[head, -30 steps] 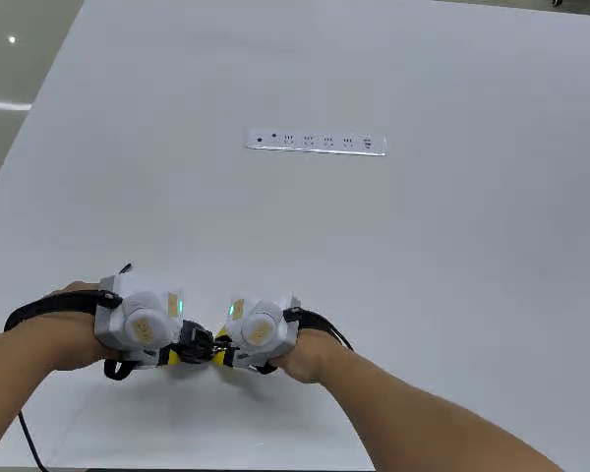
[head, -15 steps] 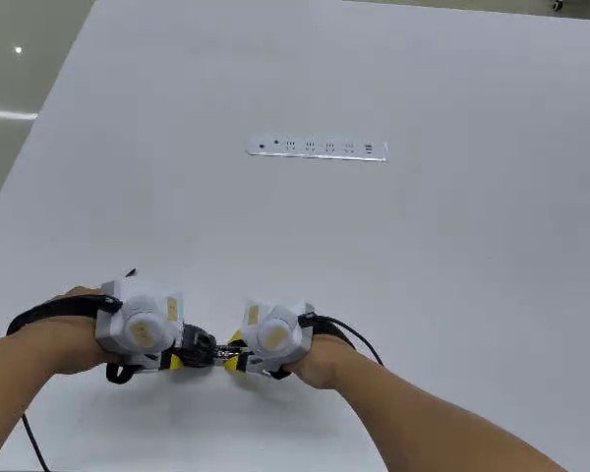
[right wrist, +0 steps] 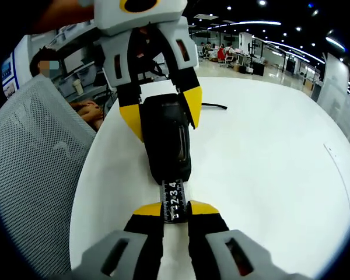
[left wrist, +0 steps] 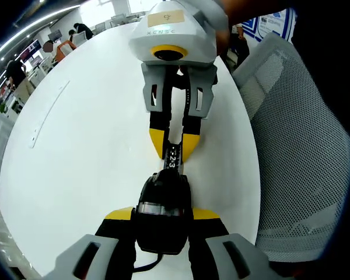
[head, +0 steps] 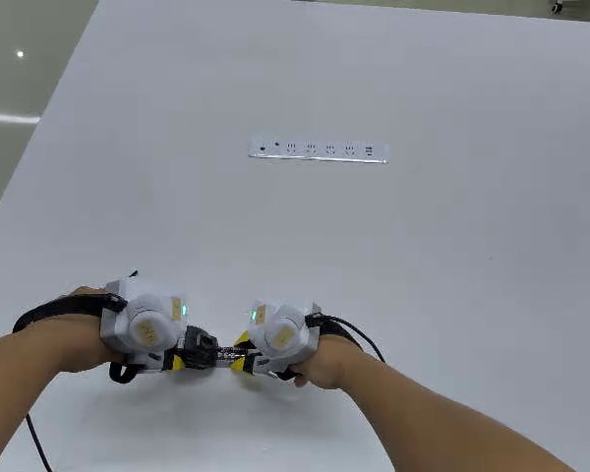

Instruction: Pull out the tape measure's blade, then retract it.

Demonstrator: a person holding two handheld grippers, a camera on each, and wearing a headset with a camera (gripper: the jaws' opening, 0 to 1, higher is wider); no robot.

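Observation:
A black tape measure [head: 201, 346] lies near the table's front edge, and my left gripper [head: 185, 354] is shut on its case. In the left gripper view the case [left wrist: 163, 207] sits between my yellow-tipped jaws [left wrist: 163, 214]. A short length of blade [left wrist: 172, 158] with black numbers runs out to my right gripper [left wrist: 174, 144]. The right gripper [right wrist: 175, 209] is shut on the blade [right wrist: 173, 198], just in front of the case [right wrist: 169, 137]. From the head the blade [head: 225, 356] is a short strip between the case and the right gripper [head: 242, 360].
A white power strip [head: 318, 150] lies flat farther back on the white table [head: 423, 256]. A grey mesh chair back [left wrist: 303, 151] stands just off the table's near edge. A black cable [right wrist: 213, 106] lies behind the left gripper.
My right gripper has moved right, away from the left one, and a short length of blade now shows between them. The left gripper has held still with the case.

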